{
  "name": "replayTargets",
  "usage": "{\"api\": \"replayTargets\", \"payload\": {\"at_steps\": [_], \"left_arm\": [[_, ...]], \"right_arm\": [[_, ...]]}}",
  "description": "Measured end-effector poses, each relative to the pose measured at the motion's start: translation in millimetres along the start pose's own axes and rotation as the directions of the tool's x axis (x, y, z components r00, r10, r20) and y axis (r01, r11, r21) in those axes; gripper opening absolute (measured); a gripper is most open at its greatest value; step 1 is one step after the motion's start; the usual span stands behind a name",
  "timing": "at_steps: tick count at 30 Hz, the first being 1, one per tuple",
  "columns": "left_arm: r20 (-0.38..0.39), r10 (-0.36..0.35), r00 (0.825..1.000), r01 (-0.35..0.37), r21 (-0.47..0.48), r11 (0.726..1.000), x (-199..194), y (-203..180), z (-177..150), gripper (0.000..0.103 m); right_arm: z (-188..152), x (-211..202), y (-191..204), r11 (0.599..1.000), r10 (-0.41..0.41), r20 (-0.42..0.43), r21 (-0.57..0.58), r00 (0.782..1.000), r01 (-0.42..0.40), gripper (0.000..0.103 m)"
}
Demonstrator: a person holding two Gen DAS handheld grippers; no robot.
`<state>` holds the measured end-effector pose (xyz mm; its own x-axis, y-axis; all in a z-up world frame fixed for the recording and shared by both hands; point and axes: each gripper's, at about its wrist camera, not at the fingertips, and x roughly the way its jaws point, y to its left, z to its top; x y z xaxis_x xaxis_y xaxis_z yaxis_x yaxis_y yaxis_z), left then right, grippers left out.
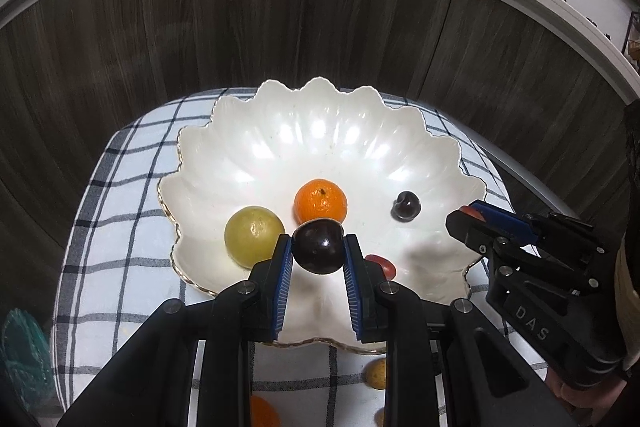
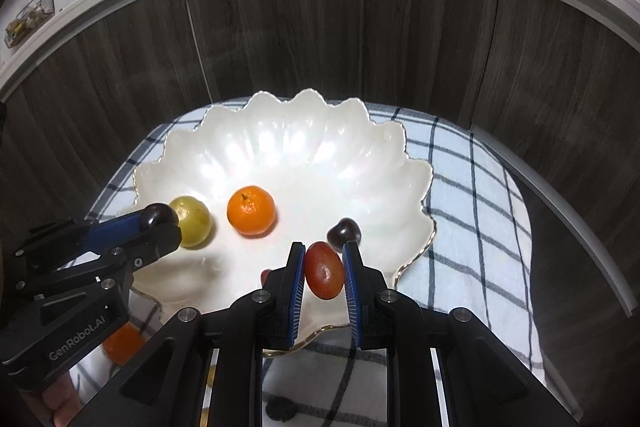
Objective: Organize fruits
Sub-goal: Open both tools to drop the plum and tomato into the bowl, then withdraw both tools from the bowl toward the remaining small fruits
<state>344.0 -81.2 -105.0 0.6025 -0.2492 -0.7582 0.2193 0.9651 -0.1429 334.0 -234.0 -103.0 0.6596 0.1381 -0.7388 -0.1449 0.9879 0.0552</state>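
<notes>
My left gripper (image 1: 318,247) jaws clamped on a dark purple plum (image 1: 319,247) at lower centre, my right gripper (image 2: 323,269) jaws pinching a small red oval fruit (image 2: 324,275), both above the white scalloped bowl (image 1: 320,143) holding an orange mandarin (image 1: 320,201), a round yellow-green fruit (image 1: 252,233) and a dark cherry (image 1: 406,205) mid-frame.

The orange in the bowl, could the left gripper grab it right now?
Probably not yet. The left gripper is shut on a dark plum, so its jaws are full. The orange sits uncovered just beyond in the bowl; dropping the plum would free the way.
</notes>
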Motion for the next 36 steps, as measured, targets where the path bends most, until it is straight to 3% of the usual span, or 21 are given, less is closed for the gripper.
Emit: {"api": "replayTargets", "payload": {"at_steps": [2, 3, 5, 7, 9, 11, 14, 20, 36], "left_arm": [[-0.005, 0.001, 1.000, -0.001, 0.002, 1.000, 1, 0, 0, 0.041], [0.003, 0.010, 1.000, -0.010, -0.002, 1.000, 0, 0, -1, 0.054], [0.014, 0.017, 1.000, -0.016, -0.012, 1.000, -1, 2, -1, 0.058], [0.005, 0.020, 1.000, -0.020, -0.017, 1.000, 0, 4, 0, 0.059], [0.005, 0.024, 1.000, -0.024, -0.020, 1.000, 0, 4, 0, 0.061], [0.007, 0.030, 1.000, -0.030, -0.015, 0.999, -1, 4, 0, 0.067], [0.013, 0.037, 0.999, -0.037, -0.013, 0.999, -3, 4, 0, 0.074], [0.017, 0.045, 0.999, -0.045, -0.016, 0.999, -8, 5, 3, 0.079], [0.064, 0.071, 0.995, -0.071, -0.004, 0.997, -45, 7, 3, 0.081]], "right_arm": [[-1, 2, 1, 1.000, -0.005, -0.004, -0.002, 1.000, 0.005, 0.021], [-2, 2, 2, 1.000, -0.011, -0.005, -0.006, 1.000, 0.011, 0.021], [-2, 4, 4, 0.999, -0.045, -0.011, -0.018, 0.999, 0.045, 0.025], [-1, 5, 3, 0.998, -0.068, -0.012, -0.017, 0.998, 0.068, 0.039], [-1, 2, 1, 0.996, -0.085, 0.000, -0.006, 0.996, 0.085, 0.060], [0, -1, 0, 0.995, -0.102, 0.017, 0.004, 0.995, 0.102, 0.067], [3, -5, -1, 0.993, -0.115, 0.032, 0.003, 0.993, 0.115, 0.067], [7, -12, -3, 0.993, -0.116, 0.052, 0.016, 0.992, 0.115, 0.067], [9, -42, 7, 0.994, -0.110, 0.102, 0.016, 0.989, 0.109, 0.067]]}}
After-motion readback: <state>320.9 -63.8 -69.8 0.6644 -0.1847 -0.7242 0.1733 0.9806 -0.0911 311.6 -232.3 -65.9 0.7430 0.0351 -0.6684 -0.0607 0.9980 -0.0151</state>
